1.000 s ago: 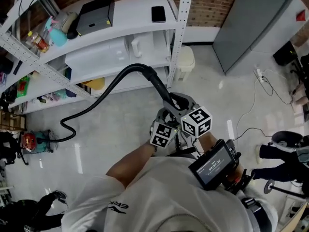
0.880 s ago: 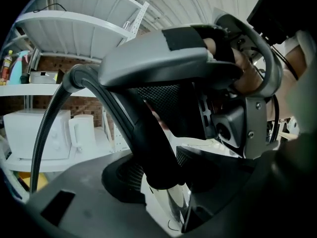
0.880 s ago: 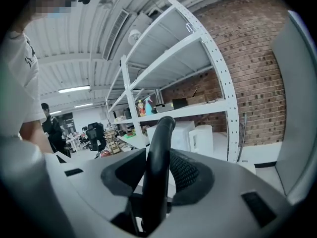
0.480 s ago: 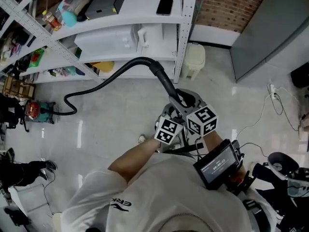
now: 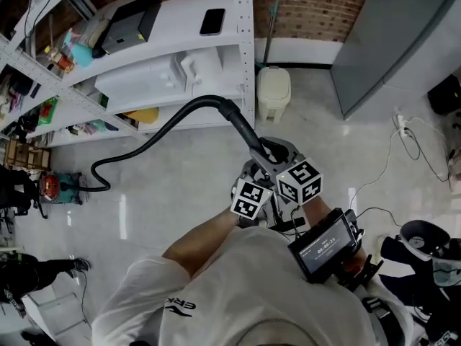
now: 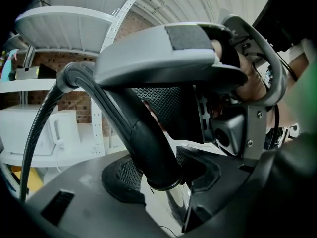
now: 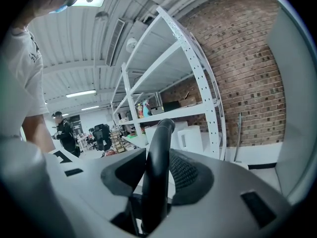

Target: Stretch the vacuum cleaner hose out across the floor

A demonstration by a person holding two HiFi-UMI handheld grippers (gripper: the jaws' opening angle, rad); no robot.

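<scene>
A black vacuum hose point(image 5: 155, 132) runs from the small red and teal vacuum cleaner point(image 5: 49, 188) at the left. It arcs up off the floor and bends down into both grippers in front of me. My left gripper point(image 5: 256, 171) is shut on the hose's stiff black end tube point(image 6: 148, 152), with a textured pad on each side of it. My right gripper point(image 5: 281, 152) is shut on the same tube point(image 7: 156, 172) slightly farther along. In the left gripper view its grey jaw point(image 6: 163, 58) sits above my left gripper point(image 6: 157, 175). In the right gripper view the tube rises from my right gripper point(image 7: 156, 182).
A white shelving rack point(image 5: 241, 42) with boxes and bottles stands ahead, a white bin point(image 5: 274, 89) at its foot. A grey cabinet point(image 5: 403, 42) is at the right, with cables point(image 5: 407, 132) and black gear point(image 5: 425, 236) on the floor. A person point(image 5: 29, 272) stands at the lower left.
The head view has swung a little, so the shelves and floor shift in the frame. Both grippers keep the same hold on the hose, and its arc looks unchanged.
</scene>
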